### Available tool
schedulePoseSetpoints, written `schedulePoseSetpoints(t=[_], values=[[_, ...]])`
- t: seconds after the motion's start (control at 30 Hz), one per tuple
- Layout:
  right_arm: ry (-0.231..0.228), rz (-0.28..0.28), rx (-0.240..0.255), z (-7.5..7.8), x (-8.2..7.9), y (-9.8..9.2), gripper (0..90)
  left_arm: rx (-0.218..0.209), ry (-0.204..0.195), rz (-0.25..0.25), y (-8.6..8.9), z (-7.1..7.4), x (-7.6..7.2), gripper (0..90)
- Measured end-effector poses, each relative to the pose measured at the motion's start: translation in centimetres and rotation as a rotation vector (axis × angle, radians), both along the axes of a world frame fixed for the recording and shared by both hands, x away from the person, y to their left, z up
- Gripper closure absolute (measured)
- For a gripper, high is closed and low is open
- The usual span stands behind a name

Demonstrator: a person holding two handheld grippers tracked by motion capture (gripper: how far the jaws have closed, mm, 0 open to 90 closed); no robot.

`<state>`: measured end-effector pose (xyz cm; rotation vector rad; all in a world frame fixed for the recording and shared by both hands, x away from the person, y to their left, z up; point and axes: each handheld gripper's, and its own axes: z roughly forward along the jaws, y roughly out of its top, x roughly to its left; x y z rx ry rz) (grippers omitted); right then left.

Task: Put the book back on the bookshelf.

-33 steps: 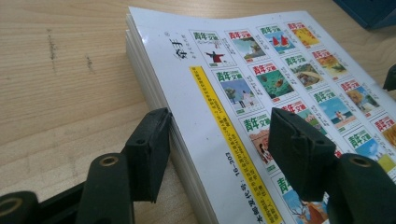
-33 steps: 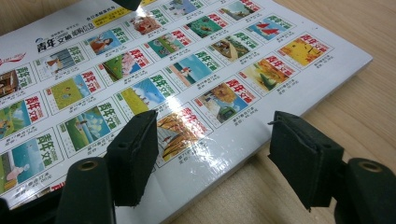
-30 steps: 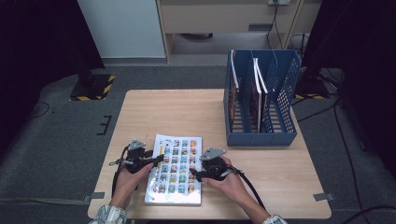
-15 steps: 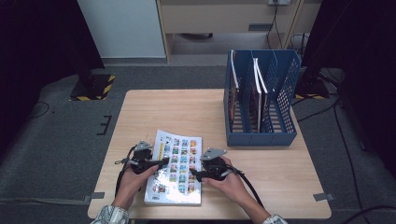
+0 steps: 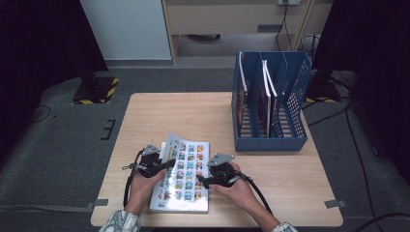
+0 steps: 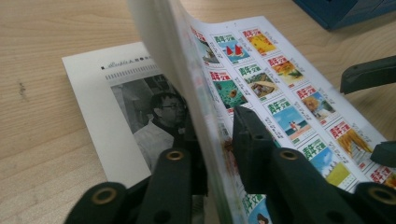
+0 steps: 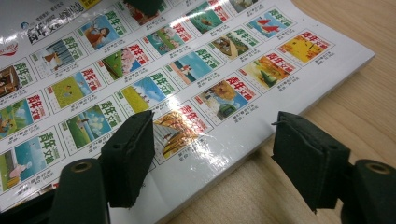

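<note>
The left gripper (image 6: 219, 154) has its jaws clenched on the lifted front cover (image 6: 187, 93) of the magazine (image 5: 183, 178); they have just been closing, and the thin sheet now stands pinched between the two black pads, curling up from the left edge. Under the raised cover the first inside page (image 6: 116, 116) lies flat, with a black-and-white photograph of a person on it. The cover's outer face carries rows of small coloured picture tiles.

The right gripper (image 7: 215, 149) has its jaws released. They have just been opening a little: one pad rests over the glossy cover near the magazine's right edge, the other stands past that edge above bare wood, and nothing is pressed between them.

Seen from the high view, the left gripper (image 5: 155, 163) sits at the magazine's left edge and the right gripper (image 5: 218, 175) at its right edge, each held in a hand that comes in from the near side. The magazine lies on the near part of the wooden counter (image 5: 193, 116), slightly left of the middle. Far right on the counter stands a blue file rack (image 5: 270, 101), well apart from the magazine, with a few upright books in its compartments.
</note>
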<state>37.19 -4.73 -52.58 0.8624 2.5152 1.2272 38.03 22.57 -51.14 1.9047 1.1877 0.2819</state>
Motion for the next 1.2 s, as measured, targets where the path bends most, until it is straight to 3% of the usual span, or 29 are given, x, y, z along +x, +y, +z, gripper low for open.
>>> schedulePoseSetpoints(t=[0.17,0.53,0.8,0.97,1.2], values=[[0.014,-0.007,-0.008,0.0,0.1,-0.1,23.0,-0.011,-0.062,-0.024,-0.1,0.7,-0.7,85.1],[0.063,-0.007,-0.001,-0.1,0.3,-0.2,13.2,0.019,-0.176,-0.074,-0.6,2.2,-1.6,86.1],[0.114,0.004,0.052,-0.1,0.5,-0.3,11.5,-0.020,-0.241,-0.068,-0.2,3.6,-2.6,86.2],[0.149,0.038,0.078,-0.2,0.7,-0.1,9.6,-0.051,-0.254,-0.067,-0.1,3.8,-2.8,86.2],[0.217,0.066,0.126,-0.7,1.5,0.1,8.9,-0.057,-0.266,-0.076,-0.1,3.9,-2.8,86.2]])
